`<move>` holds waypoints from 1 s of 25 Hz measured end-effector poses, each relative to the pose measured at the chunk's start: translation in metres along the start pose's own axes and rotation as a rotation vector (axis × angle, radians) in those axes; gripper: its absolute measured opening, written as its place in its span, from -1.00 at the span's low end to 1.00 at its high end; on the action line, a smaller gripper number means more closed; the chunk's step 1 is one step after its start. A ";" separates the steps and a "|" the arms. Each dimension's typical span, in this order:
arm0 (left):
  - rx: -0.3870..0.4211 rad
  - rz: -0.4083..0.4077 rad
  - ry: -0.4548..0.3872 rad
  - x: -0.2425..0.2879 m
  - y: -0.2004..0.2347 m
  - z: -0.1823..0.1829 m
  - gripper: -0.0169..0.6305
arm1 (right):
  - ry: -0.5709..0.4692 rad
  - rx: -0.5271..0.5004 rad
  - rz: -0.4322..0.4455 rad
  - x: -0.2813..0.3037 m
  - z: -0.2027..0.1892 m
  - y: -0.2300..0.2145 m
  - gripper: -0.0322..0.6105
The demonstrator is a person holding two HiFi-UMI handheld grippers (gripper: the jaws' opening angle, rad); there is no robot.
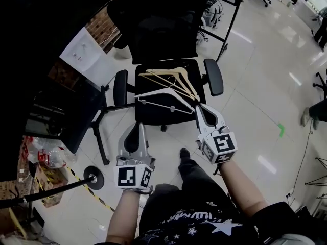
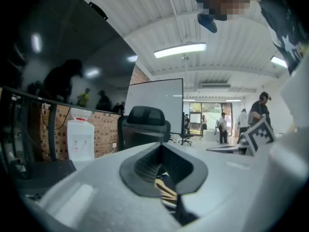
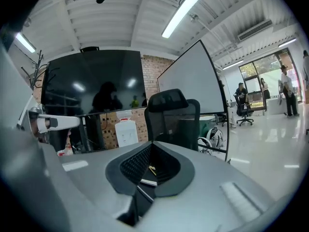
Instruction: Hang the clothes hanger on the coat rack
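Ahead of both tools, on the seat of a black mesh-backed office chair (image 1: pixel 149 118) with padded armrests, lies a loose stack of clothes hangers: several pale wooden hangers (image 1: pixel 176 74) farther off, and one white plastic hanger (image 1: pixel 168 91) nearest, lying flat across the seat. Left tool (image 1: pixel 139 126): held level, jaws together with nothing between them, short of the seat's front edge, the hangers ahead of it and to its right; apart from all of them. Right tool (image 1: pixel 199 107): tilted slightly down, jaws closed and empty, its tips just beside the white plastic hanger's right end at the seat's right side; contact cannot be told. Beyond the chair from the tools: a white board on a black wheeled frame (image 1: pixel 225 19). To the left of the left tool: a large black panel (image 1: pixel 61 111) against a brick wall. Underfoot: glossy pale floor (image 1: pixel 255 101).
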State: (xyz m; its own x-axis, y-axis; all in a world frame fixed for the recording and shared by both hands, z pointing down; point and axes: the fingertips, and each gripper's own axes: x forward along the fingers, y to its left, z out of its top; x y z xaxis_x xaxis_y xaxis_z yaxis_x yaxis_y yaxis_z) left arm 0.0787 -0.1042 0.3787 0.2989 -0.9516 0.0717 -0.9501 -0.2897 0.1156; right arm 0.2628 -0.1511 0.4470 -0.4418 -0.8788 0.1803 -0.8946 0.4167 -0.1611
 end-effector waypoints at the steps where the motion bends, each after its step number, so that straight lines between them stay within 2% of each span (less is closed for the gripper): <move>1: 0.000 0.015 0.006 0.008 0.002 -0.002 -0.93 | 0.009 -0.005 0.016 0.007 -0.002 -0.002 -0.88; 4: 0.005 0.043 0.034 0.028 0.005 -0.011 -0.93 | 0.029 -0.023 0.056 0.024 -0.008 -0.004 -0.88; 10: 0.016 -0.002 0.103 0.063 -0.002 -0.045 -0.93 | 0.108 -0.040 0.059 0.045 -0.044 -0.013 -0.88; 13: 0.003 -0.021 0.162 0.077 0.004 -0.080 -0.93 | 0.112 -0.026 0.086 0.055 -0.059 -0.010 -0.88; 16: -0.059 -0.032 0.231 0.091 0.016 -0.120 -0.93 | 0.138 -0.039 0.131 0.072 -0.077 -0.003 -0.88; 19: -0.080 -0.046 0.267 0.104 0.030 -0.150 -0.93 | 0.176 -0.055 0.102 0.090 -0.098 -0.007 -0.88; 25: -0.073 -0.072 0.354 0.128 0.050 -0.203 -0.93 | 0.251 -0.034 -0.011 0.113 -0.141 -0.025 -0.88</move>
State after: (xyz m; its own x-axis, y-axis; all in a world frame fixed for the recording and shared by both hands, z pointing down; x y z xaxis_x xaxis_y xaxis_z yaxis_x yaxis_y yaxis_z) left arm 0.0882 -0.2199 0.5948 0.3897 -0.8305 0.3980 -0.9203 -0.3346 0.2028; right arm 0.2254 -0.2283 0.6083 -0.4305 -0.8000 0.4178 -0.8995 0.4184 -0.1256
